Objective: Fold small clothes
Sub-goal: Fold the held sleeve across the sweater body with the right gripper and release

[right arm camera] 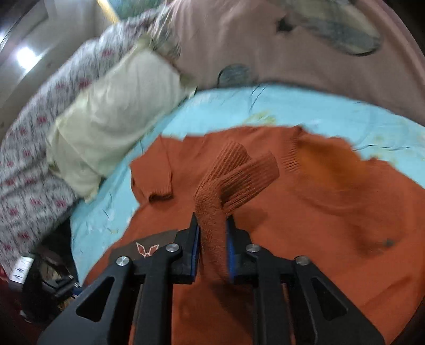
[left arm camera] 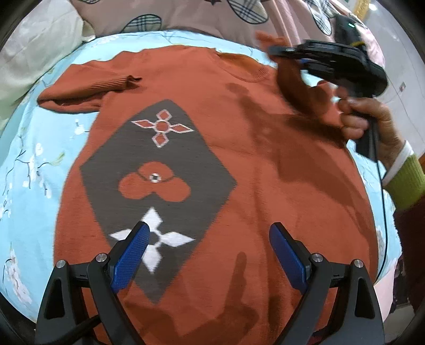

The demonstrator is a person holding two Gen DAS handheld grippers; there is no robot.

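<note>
A rust-orange sweater (left arm camera: 265, 164) with a grey diamond panel (left arm camera: 159, 185) lies flat on a light-blue bedspread (left arm camera: 34, 169). Its left sleeve (left arm camera: 90, 87) is folded in over the chest. My left gripper (left arm camera: 209, 238) is open and empty, hovering over the sweater's lower part. My right gripper (right arm camera: 212, 228) is shut on the other sleeve (right arm camera: 233, 177) near its ribbed cuff, holding it up above the sweater's body (right arm camera: 332, 212). In the left wrist view the right gripper (left arm camera: 271, 51) is at the upper right with the sleeve (left arm camera: 294, 87) hanging from it.
A pale yellow pillow (right arm camera: 111, 116) and a floral quilt (right arm camera: 32, 148) lie to the left of the bed. A pink blanket with plaid ovals (left arm camera: 191, 16) lies along the far side. The bed's edge drops off at the lower left (right arm camera: 61, 254).
</note>
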